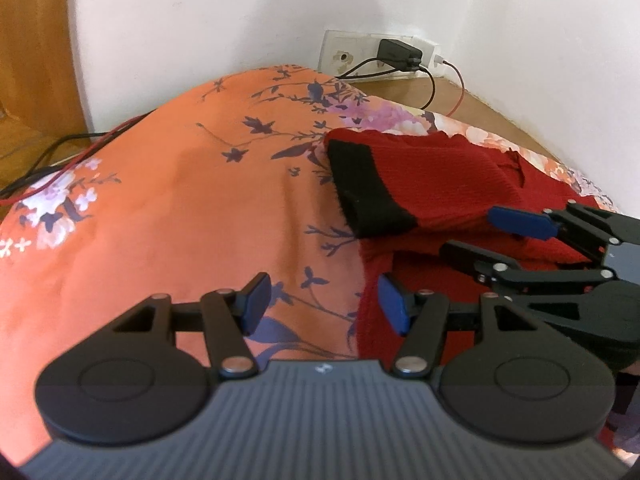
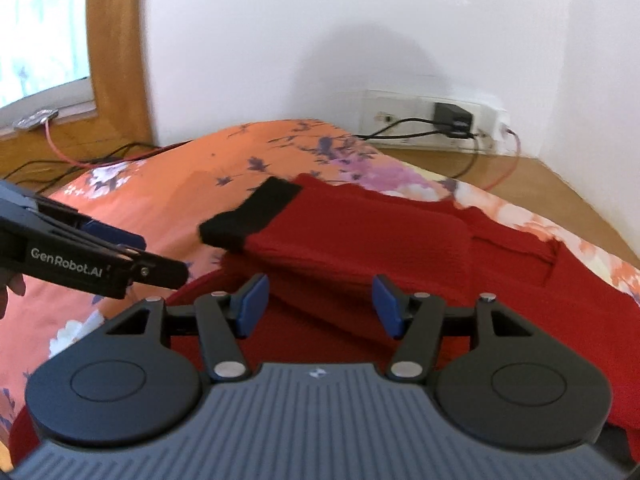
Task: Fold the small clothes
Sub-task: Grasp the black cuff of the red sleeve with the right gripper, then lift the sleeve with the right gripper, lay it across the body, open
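A small red knit garment point(image 1: 440, 168) point(image 2: 360, 232) lies on an orange floral bedsheet point(image 1: 180, 200) point(image 2: 168, 184). Its sleeve with a black cuff point(image 1: 368, 188) point(image 2: 256, 212) is folded across the body. My left gripper point(image 1: 324, 304) is open and empty, straddling the garment's left edge, one finger over the sheet. It also shows in the right wrist view point(image 2: 160, 256) at the left. My right gripper point(image 2: 320, 304) is open and empty just above the red cloth. In the left wrist view it point(image 1: 472, 232) hovers over the garment at the right.
A white wall stands behind the bed with a socket strip point(image 1: 380, 54) point(image 2: 432, 120), a black charger point(image 1: 400, 54) point(image 2: 452, 118) and black and red cables point(image 1: 444, 84). A wooden frame point(image 2: 116, 48) and ledge are at the left.
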`<state>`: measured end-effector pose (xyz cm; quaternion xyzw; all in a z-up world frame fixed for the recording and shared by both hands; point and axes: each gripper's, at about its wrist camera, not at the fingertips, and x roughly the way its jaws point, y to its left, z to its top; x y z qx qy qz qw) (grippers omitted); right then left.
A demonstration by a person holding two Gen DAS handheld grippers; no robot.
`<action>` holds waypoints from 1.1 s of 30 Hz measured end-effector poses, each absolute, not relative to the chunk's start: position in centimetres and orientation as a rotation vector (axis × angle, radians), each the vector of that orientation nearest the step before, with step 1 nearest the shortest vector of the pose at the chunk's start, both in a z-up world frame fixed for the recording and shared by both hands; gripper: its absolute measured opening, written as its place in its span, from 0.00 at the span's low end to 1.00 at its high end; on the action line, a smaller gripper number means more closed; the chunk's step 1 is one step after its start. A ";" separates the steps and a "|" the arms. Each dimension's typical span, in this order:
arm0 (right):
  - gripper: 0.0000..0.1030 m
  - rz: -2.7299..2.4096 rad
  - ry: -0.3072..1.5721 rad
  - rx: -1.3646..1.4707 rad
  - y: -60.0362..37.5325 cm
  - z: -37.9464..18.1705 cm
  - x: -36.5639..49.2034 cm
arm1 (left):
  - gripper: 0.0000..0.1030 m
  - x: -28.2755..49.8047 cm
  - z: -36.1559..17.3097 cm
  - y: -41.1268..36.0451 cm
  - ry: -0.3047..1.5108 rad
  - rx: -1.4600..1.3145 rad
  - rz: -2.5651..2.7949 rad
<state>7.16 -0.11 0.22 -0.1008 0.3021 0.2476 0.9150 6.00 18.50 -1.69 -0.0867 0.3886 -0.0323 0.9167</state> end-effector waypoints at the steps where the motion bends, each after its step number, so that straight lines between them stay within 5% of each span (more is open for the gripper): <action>1: 0.64 0.513 0.622 -0.215 0.4 0.1 7.2 | 0.59 6.0 -1.7 18.7 0.801 -0.181 -0.066; 14: 0.66 0.487 0.547 -0.391 5.8 -1.8 7.9 | 0.59 5.2 -2.3 20.2 0.817 -0.207 -0.067; 16: 0.60 0.480 0.545 -0.383 6.2 -2.2 8.2 | 0.59 5.2 -2.3 20.2 0.816 -0.209 -0.068; 21: 0.14 0.492 0.546 -0.310 6.1 -2.1 8.1 | 0.59 5.2 -2.0 19.9 0.806 -0.214 -0.084; 33: 0.08 0.394 0.458 -0.016 0.2 2.8 7.4 | 0.59 6.6 -0.5 16.6 0.759 -0.174 -0.181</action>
